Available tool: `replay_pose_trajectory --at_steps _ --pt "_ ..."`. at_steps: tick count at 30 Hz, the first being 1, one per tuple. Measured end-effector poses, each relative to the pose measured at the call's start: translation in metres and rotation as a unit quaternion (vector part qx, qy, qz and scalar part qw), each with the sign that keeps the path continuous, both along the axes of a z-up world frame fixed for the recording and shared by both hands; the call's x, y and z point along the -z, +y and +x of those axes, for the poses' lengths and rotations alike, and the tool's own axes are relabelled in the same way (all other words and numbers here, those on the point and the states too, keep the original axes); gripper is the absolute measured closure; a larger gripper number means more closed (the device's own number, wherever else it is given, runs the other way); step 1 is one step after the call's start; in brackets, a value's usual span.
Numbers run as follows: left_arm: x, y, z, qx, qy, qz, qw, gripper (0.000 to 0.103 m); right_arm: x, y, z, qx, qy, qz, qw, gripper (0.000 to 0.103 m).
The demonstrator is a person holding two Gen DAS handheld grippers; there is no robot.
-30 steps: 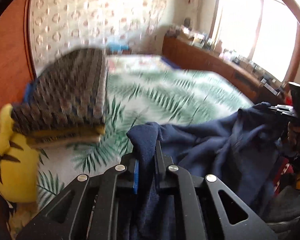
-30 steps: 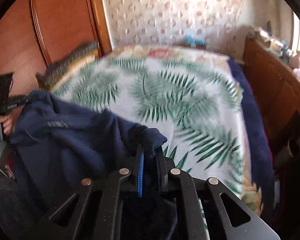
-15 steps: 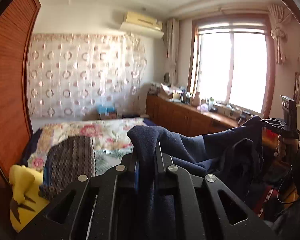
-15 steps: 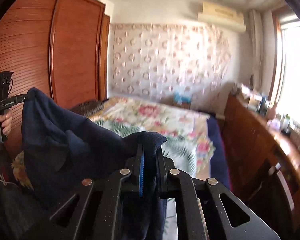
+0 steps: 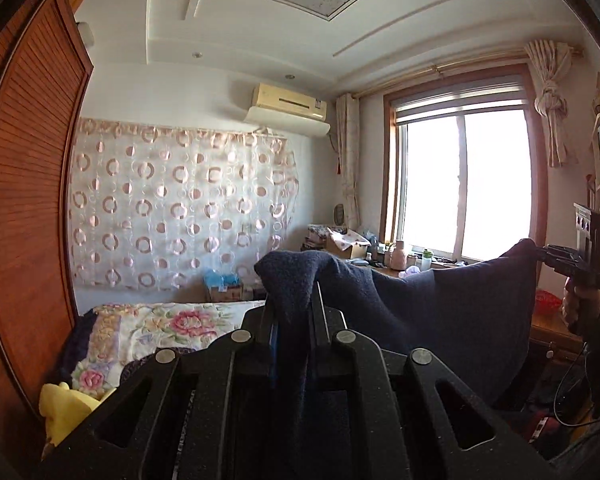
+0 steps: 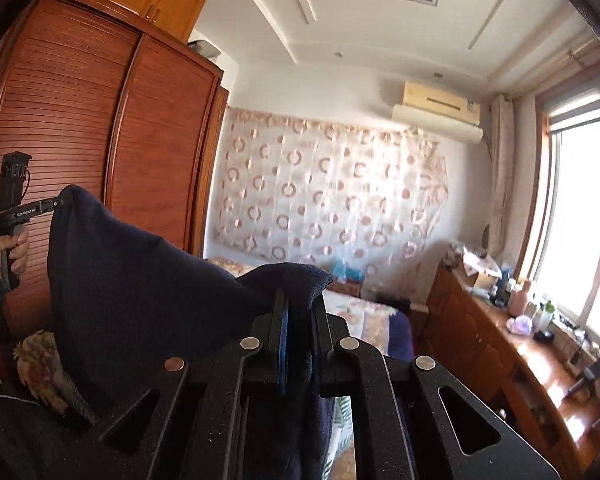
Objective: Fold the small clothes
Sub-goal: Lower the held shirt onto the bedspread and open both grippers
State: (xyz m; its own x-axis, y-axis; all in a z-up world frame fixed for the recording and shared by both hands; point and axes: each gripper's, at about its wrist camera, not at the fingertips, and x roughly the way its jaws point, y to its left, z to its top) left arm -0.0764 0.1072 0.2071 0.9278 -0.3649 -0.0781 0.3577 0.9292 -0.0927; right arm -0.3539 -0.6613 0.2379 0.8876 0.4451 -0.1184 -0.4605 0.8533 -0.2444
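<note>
A navy blue garment [image 5: 452, 312] hangs stretched in the air between both grippers, high above the bed. In the left wrist view my left gripper [image 5: 294, 308] is shut on one bunched corner, which pokes up over the fingertips. My right gripper [image 5: 540, 250] shows at the far right, pinching the other top corner, a hand on its grip. In the right wrist view my right gripper [image 6: 300, 304] is shut on its corner of the garment [image 6: 140, 280], and the left gripper [image 6: 58, 202] holds the far corner at the left. The garment's lower part is hidden behind the gripper bodies.
Below lies a bed with a floral cover [image 5: 160, 320], a yellow plush toy [image 5: 66, 404] at its near left. A tall wooden wardrobe [image 6: 80, 160] stands on the left. A cluttered wooden sideboard [image 6: 500, 340] runs under the window [image 5: 464, 184] on the right.
Both grippers have risen and tipped up to level, lifting the navy garment off the bed. The cloth now hangs taut between them; the views show wall and ceiling where the bedspread was.
</note>
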Motion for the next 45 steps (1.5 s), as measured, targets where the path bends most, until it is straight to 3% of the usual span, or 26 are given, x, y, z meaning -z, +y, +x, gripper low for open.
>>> replay_pose_trajectory --at_steps 4,8,11,15,17,19,21,22,25,29,34,38,45 --pt "0.003 0.002 0.028 -0.009 0.011 0.005 0.9999 0.091 0.002 0.005 0.021 0.001 0.003 -0.008 1.000 0.094" --pt "0.027 -0.004 0.078 -0.022 0.043 0.013 0.9987 0.091 0.022 0.018 0.085 0.006 0.045 -0.022 0.999 0.094" --pt "0.059 -0.009 0.130 -0.034 0.074 0.028 0.9963 0.091 0.038 0.039 0.142 0.019 0.079 -0.041 0.996 0.094" --pt "0.118 -0.011 0.212 -0.055 0.124 0.051 0.9895 0.087 0.082 0.065 0.236 0.039 0.140 -0.042 0.988 0.094" --pt "0.151 -0.013 0.247 -0.036 0.156 0.074 0.9843 0.076 0.107 0.077 0.279 0.060 0.174 -0.033 0.982 0.093" --pt "0.176 -0.013 0.265 -0.035 0.190 0.070 0.9788 0.059 0.144 0.088 0.321 0.085 0.225 -0.023 0.970 0.085" --pt "0.196 -0.013 0.269 -0.033 0.216 0.073 0.9732 0.051 0.175 0.097 0.351 0.118 0.261 -0.027 0.958 0.076" --pt "0.201 -0.016 0.266 -0.039 0.223 0.080 0.9708 0.042 0.189 0.099 0.357 0.126 0.272 -0.027 0.954 0.074" --pt "0.210 -0.022 0.249 -0.032 0.234 0.091 0.9674 0.030 0.209 0.106 0.364 0.128 0.290 -0.034 0.948 0.070" --pt "0.215 -0.032 0.227 -0.025 0.254 0.108 0.9609 0.029 0.201 0.098 0.357 0.115 0.299 -0.035 0.947 0.070" --pt "0.227 -0.037 0.204 -0.016 0.281 0.094 0.9550 0.029 0.204 0.071 0.339 0.102 0.306 -0.012 0.947 0.063" --pt "0.247 -0.048 0.196 -0.002 0.308 0.092 0.9469 0.029 0.230 0.055 0.335 0.107 0.327 -0.009 0.939 0.063" --pt "0.278 -0.062 0.196 0.002 0.348 0.109 0.9310 0.029 0.236 0.041 0.331 0.118 0.366 -0.013 0.923 0.063"
